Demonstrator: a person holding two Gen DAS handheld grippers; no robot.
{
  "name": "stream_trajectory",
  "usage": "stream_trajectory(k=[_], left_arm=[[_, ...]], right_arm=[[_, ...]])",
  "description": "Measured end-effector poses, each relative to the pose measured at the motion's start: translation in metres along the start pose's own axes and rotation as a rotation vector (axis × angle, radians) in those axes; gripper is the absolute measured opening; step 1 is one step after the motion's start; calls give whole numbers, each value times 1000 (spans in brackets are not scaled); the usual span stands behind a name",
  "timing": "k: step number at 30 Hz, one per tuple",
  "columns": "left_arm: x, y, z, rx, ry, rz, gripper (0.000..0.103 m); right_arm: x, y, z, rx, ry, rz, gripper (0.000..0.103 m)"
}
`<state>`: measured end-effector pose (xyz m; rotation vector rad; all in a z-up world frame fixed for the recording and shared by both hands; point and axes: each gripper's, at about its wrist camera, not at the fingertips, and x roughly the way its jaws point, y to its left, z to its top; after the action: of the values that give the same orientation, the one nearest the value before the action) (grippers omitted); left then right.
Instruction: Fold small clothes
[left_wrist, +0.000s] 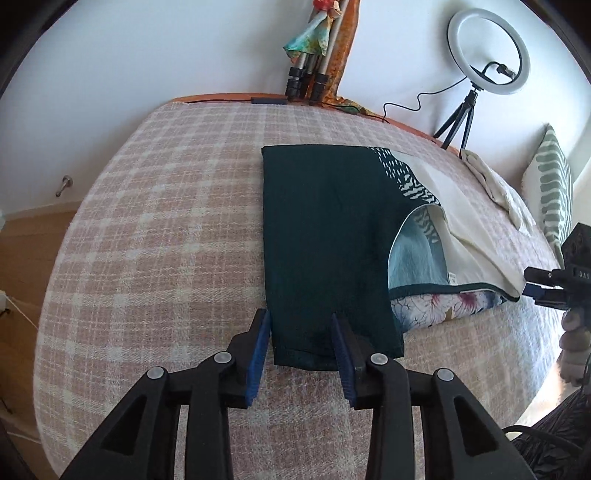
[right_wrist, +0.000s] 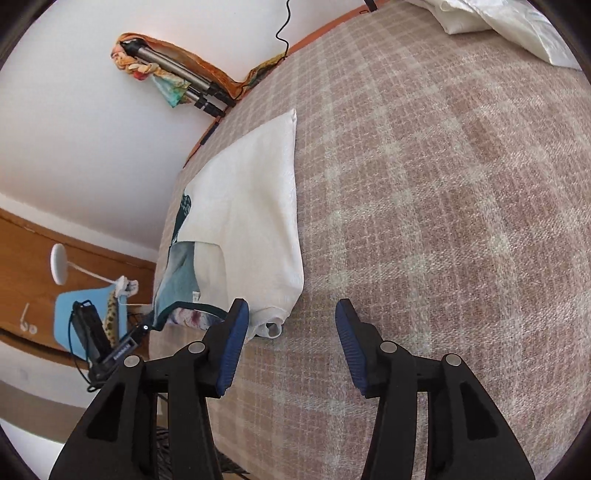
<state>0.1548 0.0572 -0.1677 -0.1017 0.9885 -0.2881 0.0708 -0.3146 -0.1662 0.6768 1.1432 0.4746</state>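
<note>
Straddling the near hem of the dark green folded garment (left_wrist: 325, 236) lying on the pink plaid bed blanket (left_wrist: 166, 221), the left gripper (left_wrist: 303, 332) is working best with jaws closing squarely, while the right gripper (right_wrist: 288, 325) is waiting, jaws wide, beside the cream cloth (right_wrist: 255, 206).

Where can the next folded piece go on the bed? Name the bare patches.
Bare plaid blanket lies left of the dark green panel of the garment, out to the wall-side edge. More lies right of its cream side. Crowded: the cream pile by the striped pillow.
</note>
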Motion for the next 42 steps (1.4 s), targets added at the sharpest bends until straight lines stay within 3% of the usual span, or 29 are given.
stream_trajectory(k=[3,5,8,11,13,15,16,20,23,25,27,31,37,42], left_arm=[[-3,0,-5,35,-11,53,34],[-8,11,-3,-23,-34,56,36],[-5,39,0,-180,-6,0,41],[4,46,-3,-250,24,-73,39],[7,41,-1,-233,37,-92,20],[10,42,0,-260,40,-110,1],[9,43,1,-272,34,-115,0],[-14,37,8,-252,-37,-111,0],[-21,32,9,-189,-69,-41,0],[-14,30,5,-146,-44,13,0],[-5,33,2,-150,-13,14,0],[-3,34,0,-159,-11,5,0],[-5,31,2,-164,-21,-4,0],[-2,26,3,-158,-11,-8,0]], right_arm=[[4,6,-1,-27,17,3,49],[8,9,-3,-39,31,8,49],[15,13,-4,-33,51,37,49],[22,19,-4,-51,70,55,33],[26,26,-6,-75,86,56,11],[26,33,-7,-105,82,50,6],[25,37,-7,-116,76,49,5],[2,47,-8,-122,27,102,4],[-11,44,-8,-121,3,116,2],[-5,39,-9,-136,18,38,2],[4,33,-9,-129,44,-8,2],[4,31,-8,-135,47,-31,3],[8,21,-6,-61,71,39,23],[25,14,-4,9,109,77,23]])
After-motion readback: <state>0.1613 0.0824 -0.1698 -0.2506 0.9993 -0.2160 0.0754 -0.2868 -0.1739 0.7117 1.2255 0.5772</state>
